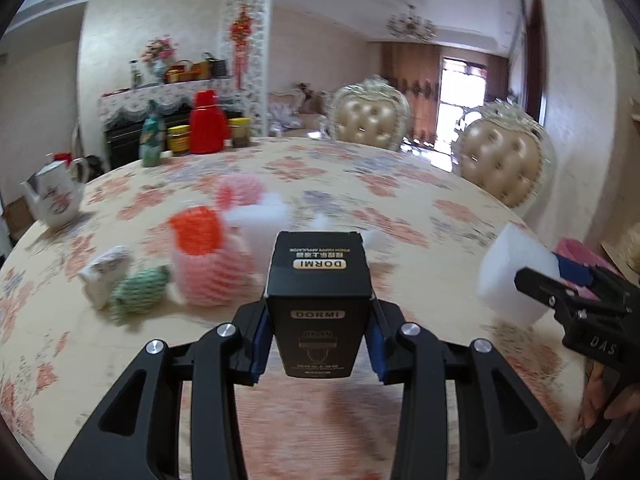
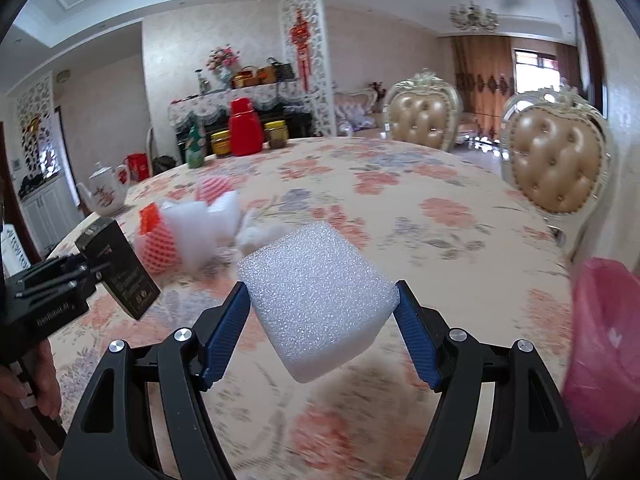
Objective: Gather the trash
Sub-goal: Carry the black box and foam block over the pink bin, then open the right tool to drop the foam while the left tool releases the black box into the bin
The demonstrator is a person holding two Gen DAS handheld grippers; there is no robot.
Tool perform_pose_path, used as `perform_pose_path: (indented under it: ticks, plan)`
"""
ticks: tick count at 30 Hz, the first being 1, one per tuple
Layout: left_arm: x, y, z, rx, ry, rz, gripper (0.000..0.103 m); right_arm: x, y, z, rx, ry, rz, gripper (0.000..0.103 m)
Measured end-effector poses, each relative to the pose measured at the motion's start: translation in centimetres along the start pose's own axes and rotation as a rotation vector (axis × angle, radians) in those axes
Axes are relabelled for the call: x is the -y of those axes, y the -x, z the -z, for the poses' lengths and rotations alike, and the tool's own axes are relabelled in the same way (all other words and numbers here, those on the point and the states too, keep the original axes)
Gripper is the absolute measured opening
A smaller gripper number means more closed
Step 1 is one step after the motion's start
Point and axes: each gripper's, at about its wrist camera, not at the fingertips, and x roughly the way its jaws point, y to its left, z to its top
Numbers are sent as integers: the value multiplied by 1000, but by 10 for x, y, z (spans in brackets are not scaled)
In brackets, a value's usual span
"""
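Observation:
My left gripper [image 1: 318, 344] is shut on a black DORMI box [image 1: 318, 300] and holds it above the floral table [image 1: 400, 184]. My right gripper [image 2: 322, 320] is shut on a white foam block [image 2: 316, 300], also above the table. Each shows in the other view: the foam block [image 1: 516, 272] at the right, the black box [image 2: 120, 268] at the left. Loose trash lies mid-table: orange and pink foam nets [image 1: 204, 256], white foam pieces [image 1: 260, 216], a green wrapper [image 1: 138, 292] and a white crumpled piece [image 1: 104, 276]. A pink bag [image 2: 604, 344] hangs at the right table edge.
A white teapot [image 1: 52, 196] stands at the left edge. A red thermos [image 1: 208, 122], jars [image 1: 178, 140] and a green bottle [image 1: 152, 140] stand at the far side. Two padded chairs [image 1: 504, 160] stand behind the table on the right.

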Motion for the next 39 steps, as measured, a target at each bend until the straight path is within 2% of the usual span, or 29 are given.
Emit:
perform_pose_path:
  ticks: [19, 31, 35, 39]
  plan:
    - [179, -36, -2, -36, -222, 279, 38, 139, 62, 33, 40, -163, 225, 69]
    - [279, -62, -22, -47, -288, 473, 38, 234, 102, 55, 60, -278, 434, 69]
    - [313, -71, -28, -59, -297, 557, 38, 262, 110, 61, 56, -314, 489, 69]
    - [340, -84, -34, -78, -300, 607, 38, 287, 114, 66, 53, -340, 524, 69]
